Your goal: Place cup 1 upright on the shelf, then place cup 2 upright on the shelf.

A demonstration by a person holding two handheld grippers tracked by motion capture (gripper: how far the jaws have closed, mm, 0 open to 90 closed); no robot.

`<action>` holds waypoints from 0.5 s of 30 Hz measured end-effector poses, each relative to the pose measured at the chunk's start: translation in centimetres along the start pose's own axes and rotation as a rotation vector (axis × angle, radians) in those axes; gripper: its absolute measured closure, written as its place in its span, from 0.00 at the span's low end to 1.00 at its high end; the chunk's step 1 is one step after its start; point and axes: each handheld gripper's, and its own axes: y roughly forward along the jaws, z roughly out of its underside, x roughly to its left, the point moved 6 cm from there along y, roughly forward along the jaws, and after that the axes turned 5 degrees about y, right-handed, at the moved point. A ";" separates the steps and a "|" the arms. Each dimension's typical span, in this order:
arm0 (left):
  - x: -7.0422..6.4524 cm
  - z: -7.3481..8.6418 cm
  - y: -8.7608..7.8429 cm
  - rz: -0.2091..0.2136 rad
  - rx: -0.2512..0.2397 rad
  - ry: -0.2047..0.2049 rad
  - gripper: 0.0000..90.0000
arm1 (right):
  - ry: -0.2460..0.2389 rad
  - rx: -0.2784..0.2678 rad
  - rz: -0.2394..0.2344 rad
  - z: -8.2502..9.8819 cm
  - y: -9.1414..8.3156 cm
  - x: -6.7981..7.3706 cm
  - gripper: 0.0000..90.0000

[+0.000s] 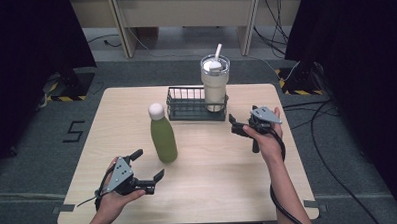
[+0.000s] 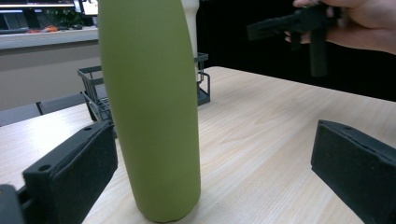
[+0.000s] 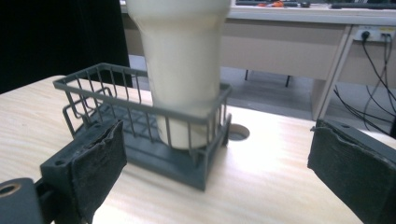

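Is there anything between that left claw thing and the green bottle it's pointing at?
Nothing visible. The left gripper is open, and bare table lies between it and the green bottle. In the left gripper view the bottle stands upright just ahead of the jaws, not yet touched.

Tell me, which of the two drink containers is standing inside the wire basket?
The cream tumbler with the straw stands in the basket, at its right end. The green bottle stands on the bare table in front.
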 end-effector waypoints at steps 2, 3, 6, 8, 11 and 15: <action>0.0 0.0 0.0 -0.001 0.000 -0.001 0.00 | 0.009 0.002 0.004 0.6 -0.7 -0.1 0.05; 0.0 0.0 0.0 -0.001 0.002 0.001 0.00 | 0.007 0.005 0.005 0.9 -1.1 -0.1 0.05; 0.3 -0.1 0.1 -0.007 -0.001 0.003 0.00 | 0.013 0.009 0.009 1.7 -2.0 -0.2 0.05; 0.4 -0.3 0.1 -0.013 -0.004 0.002 0.00 | 0.024 0.006 0.011 2.0 -2.5 -0.3 0.05; 0.7 -0.5 0.2 -0.019 -0.007 -0.001 0.00 | 0.028 0.005 0.009 2.6 -3.4 -0.2 0.05; 1.1 -0.7 0.7 -0.028 -0.010 -0.002 0.00 | 0.023 0.001 0.006 3.2 -4.6 -0.1 0.05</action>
